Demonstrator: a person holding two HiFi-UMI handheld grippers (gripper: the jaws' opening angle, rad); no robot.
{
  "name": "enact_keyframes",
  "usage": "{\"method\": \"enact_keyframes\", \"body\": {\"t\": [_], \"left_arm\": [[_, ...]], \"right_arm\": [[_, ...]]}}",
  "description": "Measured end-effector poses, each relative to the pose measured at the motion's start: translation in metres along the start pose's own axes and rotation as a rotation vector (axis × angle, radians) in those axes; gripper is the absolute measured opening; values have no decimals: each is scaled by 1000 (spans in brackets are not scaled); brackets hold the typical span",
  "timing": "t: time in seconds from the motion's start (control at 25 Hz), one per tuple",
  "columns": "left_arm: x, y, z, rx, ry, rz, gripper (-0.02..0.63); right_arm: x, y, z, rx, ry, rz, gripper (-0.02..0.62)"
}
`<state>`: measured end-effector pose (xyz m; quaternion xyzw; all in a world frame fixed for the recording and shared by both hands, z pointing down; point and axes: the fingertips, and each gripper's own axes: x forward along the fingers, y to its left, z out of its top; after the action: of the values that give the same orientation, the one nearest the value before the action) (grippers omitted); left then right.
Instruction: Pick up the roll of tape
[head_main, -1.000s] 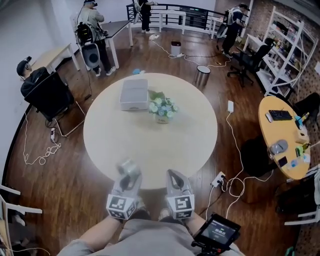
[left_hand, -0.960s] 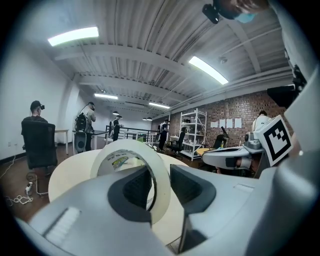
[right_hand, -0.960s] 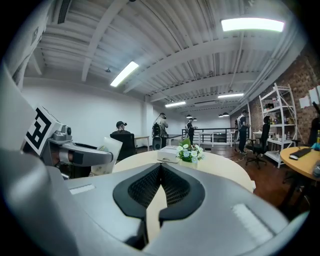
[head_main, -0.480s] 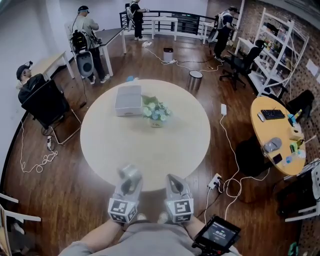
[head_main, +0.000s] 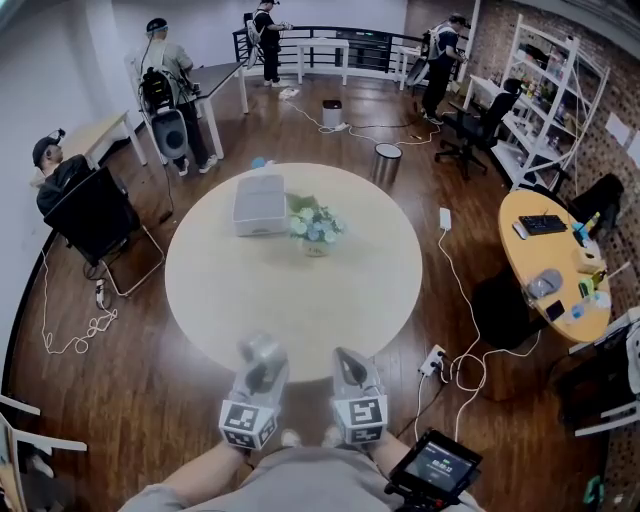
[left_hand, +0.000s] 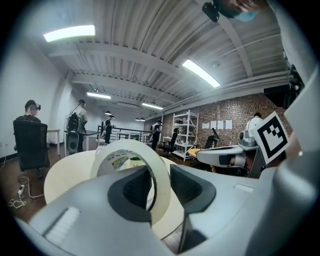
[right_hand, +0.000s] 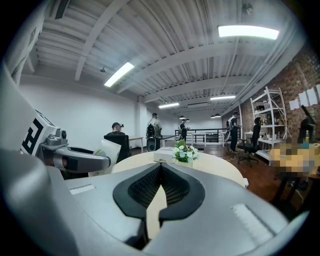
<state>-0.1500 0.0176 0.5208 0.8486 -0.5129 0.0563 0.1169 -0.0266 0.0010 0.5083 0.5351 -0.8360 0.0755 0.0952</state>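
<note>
A roll of cream tape (left_hand: 131, 155) stands on edge between the jaws of my left gripper (left_hand: 161, 176), whose pads press on its band. In the head view the left gripper (head_main: 260, 352) hovers over the near edge of the round cream table (head_main: 300, 300), with the roll showing only as a pale blur at its tip. My right gripper (head_main: 350, 366) is beside it, level with it. In the right gripper view the right gripper (right_hand: 160, 168) is shut with nothing between its pads, and the tape (right_hand: 108, 152) shows at the left in the other gripper.
A grey box (head_main: 260, 204) and a small pot of flowers (head_main: 316, 228) stand on the far half of the table. Cables and a power strip (head_main: 436, 360) lie on the wooden floor to the right. Several people stand or sit at the back.
Both grippers stay where they were, the left still on the tape. Only the head view has shifted slightly, so the table sits a little lower in the picture.
</note>
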Motion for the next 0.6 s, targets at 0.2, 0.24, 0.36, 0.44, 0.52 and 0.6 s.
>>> {"method": "enact_keyframes", "body": {"t": [0.2,0.24,0.36,0.44,0.52,0.6], "left_arm": [[-9,6,2,6,-7,6,117],[-10,7,2,6,-7,9,117],[-12,10,5,6,-9,11,117],[-13,10,7,7,-13,12,117],[-14,9,8,6,-16,12,117],[-14,9,8,5,-16,12,117]], "right_arm": [[-1,8,-2,1,15,2,12],[0,9,-2,0,20,2,12],[2,13,-3,-5,23,9,12],[2,14,-4,-5,27,12,12],[1,14,-6,-5,39,14,12],[2,14,-9,-9,44,16,12]]}}
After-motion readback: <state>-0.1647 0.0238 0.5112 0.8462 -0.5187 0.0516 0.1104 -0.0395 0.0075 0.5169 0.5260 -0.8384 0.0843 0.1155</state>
